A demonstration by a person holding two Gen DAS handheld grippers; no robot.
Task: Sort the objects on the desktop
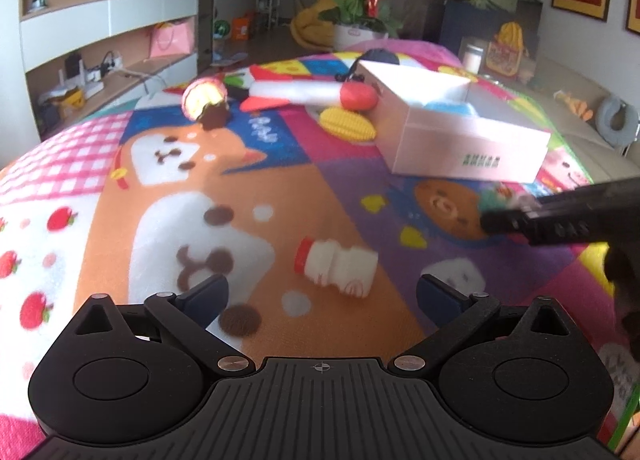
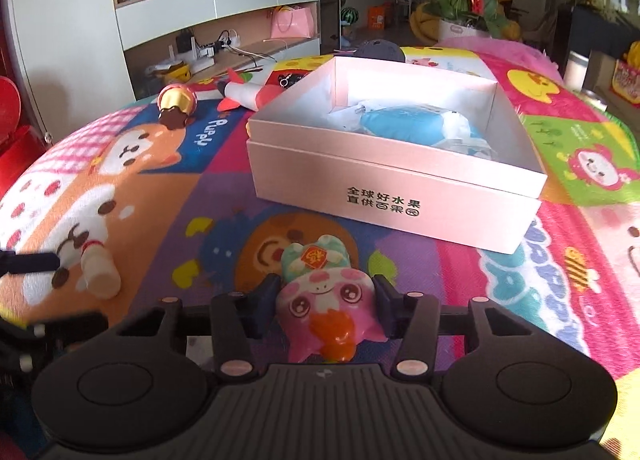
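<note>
We are seeing the left gripper (image 1: 322, 294) hovering with jaws spread wide over the patterned blanket (image 1: 120, 188) covering the bench. The small white bottle (image 1: 336, 266) is lying on its side just ahead of the jaws, long axis running 10 to 4 o'clock, red cap pointing to 10 o'clock. Open blanket is sitting all around it.

The right gripper (image 2: 326, 298) is clamping the pink squishy toy (image 2: 324, 310), jaws narrow and pressing both its sides. The toy's face is looking back at the camera, its teal top pointing to 12 o'clock, long axis running along the jaws. In the left view this gripper (image 1: 560, 216) is only coming in as a dark blurred bar at 3 o'clock.

The pink open box (image 2: 396, 196) is lying at 12 to 1 o'clock of the held toy, a bare strip of blanket between them. Its near wall is facing us, printed text on it. Only the right view is showing the blue bagged item (image 2: 424, 126) inside; the left view is showing mostly the box (image 1: 468, 148) from outside.

Only the left view is showing the yellow corn toy (image 1: 348, 125) and red round toy (image 1: 359, 96) just beside the box's far left side. Both views are showing the ice cream toy (image 2: 178, 104) and rocket toy (image 2: 248, 94) at 11 o'clock, near the far edge.
</note>
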